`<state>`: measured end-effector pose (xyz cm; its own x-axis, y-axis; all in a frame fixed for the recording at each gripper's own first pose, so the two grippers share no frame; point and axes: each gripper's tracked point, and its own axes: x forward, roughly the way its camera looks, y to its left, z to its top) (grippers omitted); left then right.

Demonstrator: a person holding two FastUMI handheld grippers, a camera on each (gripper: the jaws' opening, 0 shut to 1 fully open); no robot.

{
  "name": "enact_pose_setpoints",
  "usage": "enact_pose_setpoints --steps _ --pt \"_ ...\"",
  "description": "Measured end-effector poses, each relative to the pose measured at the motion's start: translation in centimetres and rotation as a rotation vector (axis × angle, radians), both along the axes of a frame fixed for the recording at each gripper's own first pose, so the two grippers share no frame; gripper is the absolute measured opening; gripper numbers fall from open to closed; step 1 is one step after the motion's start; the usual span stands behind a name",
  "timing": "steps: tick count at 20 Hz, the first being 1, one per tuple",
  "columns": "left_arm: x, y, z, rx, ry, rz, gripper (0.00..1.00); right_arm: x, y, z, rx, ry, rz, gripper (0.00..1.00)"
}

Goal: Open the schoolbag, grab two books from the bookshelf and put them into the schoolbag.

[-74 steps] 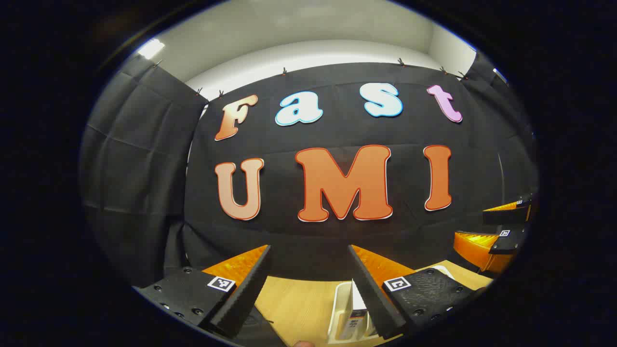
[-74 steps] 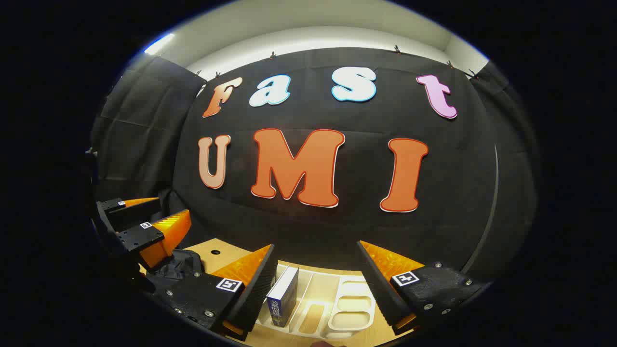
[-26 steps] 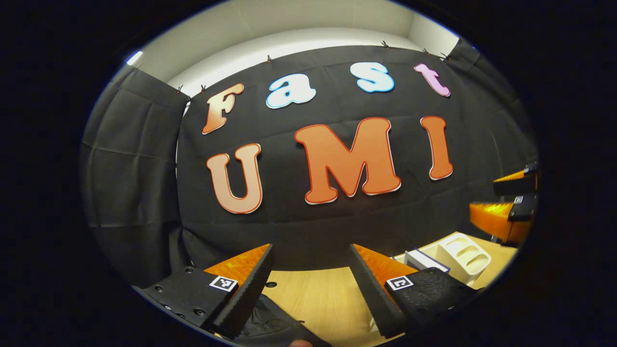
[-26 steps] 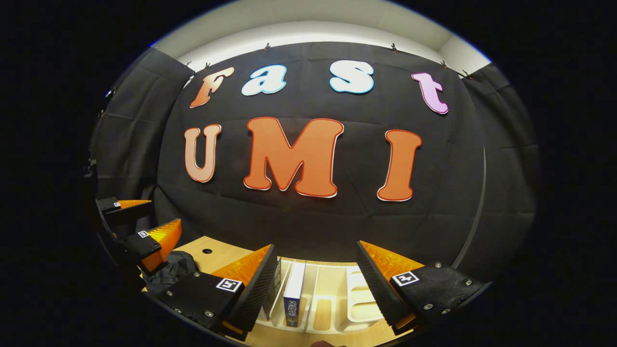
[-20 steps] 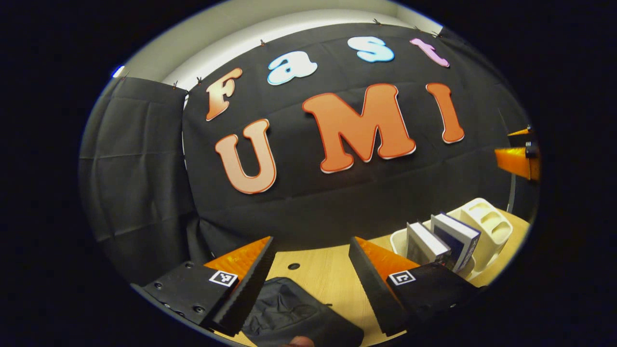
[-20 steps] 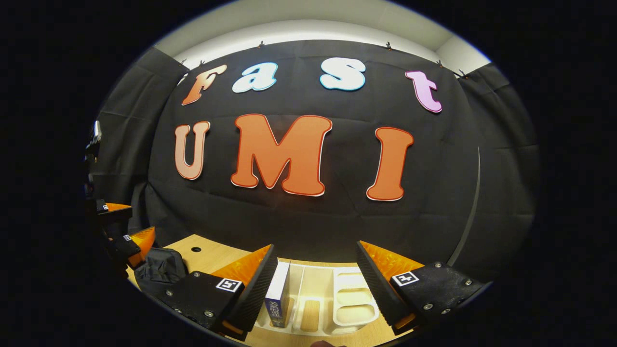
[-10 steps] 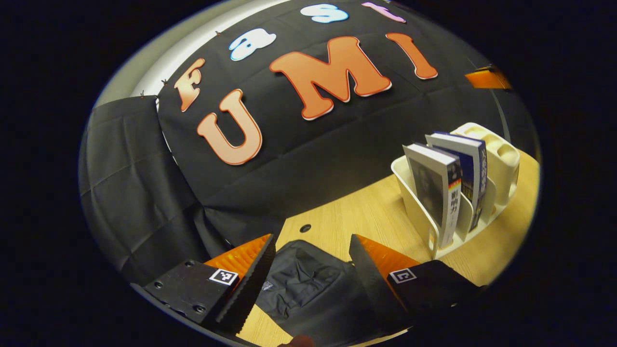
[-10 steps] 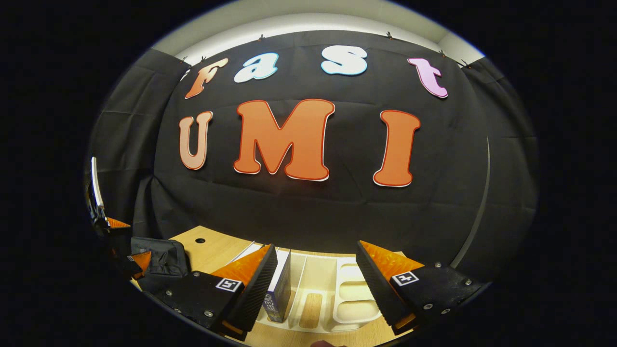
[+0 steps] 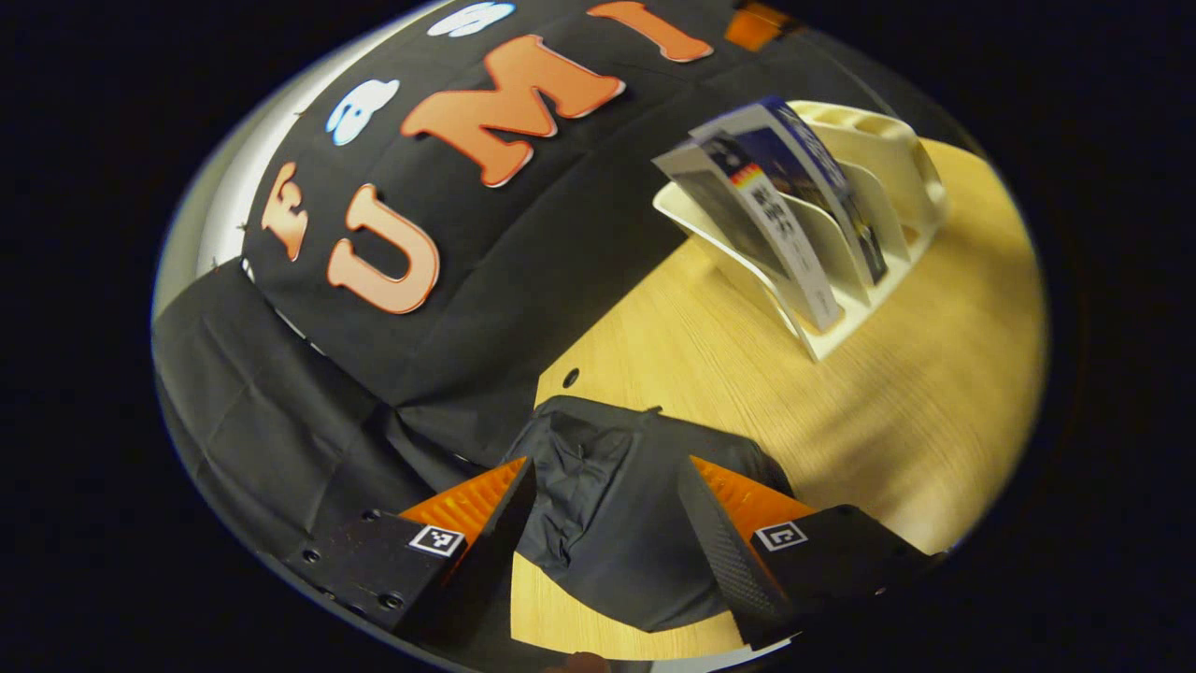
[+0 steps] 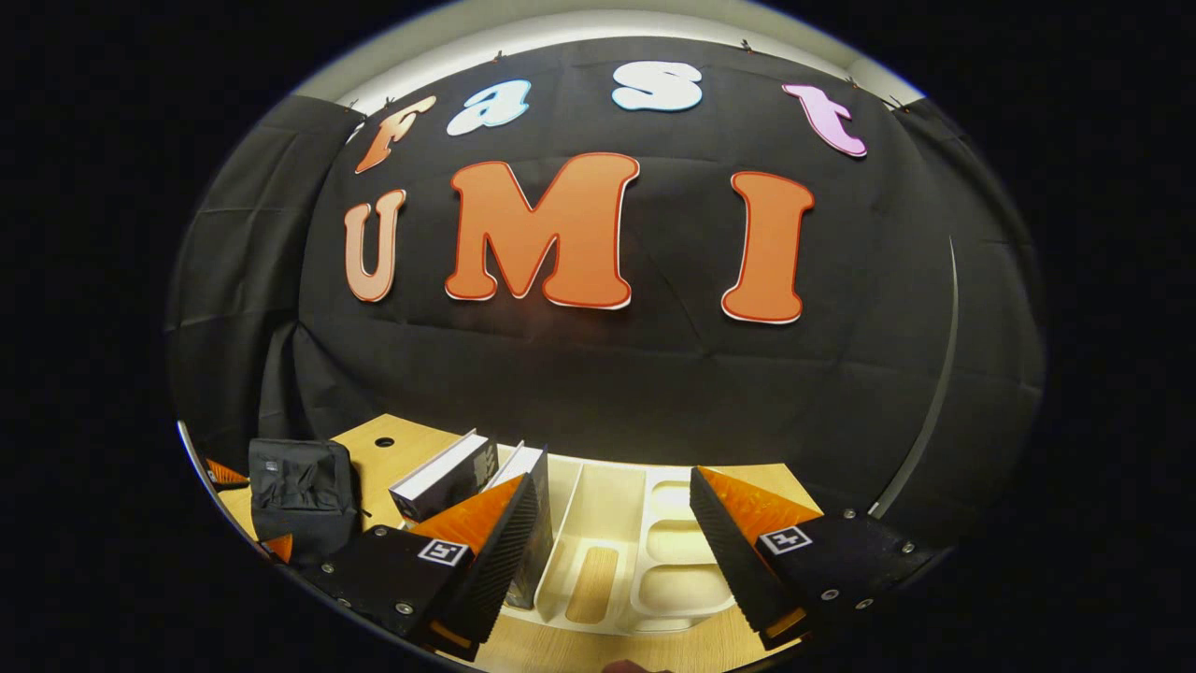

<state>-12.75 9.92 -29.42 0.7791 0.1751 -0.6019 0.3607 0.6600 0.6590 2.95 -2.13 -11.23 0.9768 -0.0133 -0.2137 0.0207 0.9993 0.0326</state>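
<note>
Left gripper point(image 9: 605, 523) is hovering over the black schoolbag point(image 9: 607, 505), fingers spread wide on either side of its crumpled top, gripping nothing. Beyond the schoolbag, across the wooden table point(image 9: 934, 374), the white bookshelf point(image 9: 869, 234) is holding two books point(image 9: 775, 224) upright. Since half a second ago this gripper has been tipping down, bringing the schoolbag fuller between its fingers. Right gripper point(image 10: 612, 542) is hanging wide open and empty before the bookshelf point(image 10: 654, 561), farther from the schoolbag point(image 10: 299, 495).
</note>
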Motion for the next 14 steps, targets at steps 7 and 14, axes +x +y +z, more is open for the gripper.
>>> enact_pose_setpoints --steps 7,14 --pt "-4.0 0.1 -6.0 0.097 0.149 -0.071 0.96 -0.1 -1.6 0.0 -0.006 -0.007 -0.035 0.97" --pt "-3.4 1.7 -6.9 0.158 0.163 -0.031 0.96 -0.6 -2.9 0.0 0.002 -0.006 -0.074 0.97"
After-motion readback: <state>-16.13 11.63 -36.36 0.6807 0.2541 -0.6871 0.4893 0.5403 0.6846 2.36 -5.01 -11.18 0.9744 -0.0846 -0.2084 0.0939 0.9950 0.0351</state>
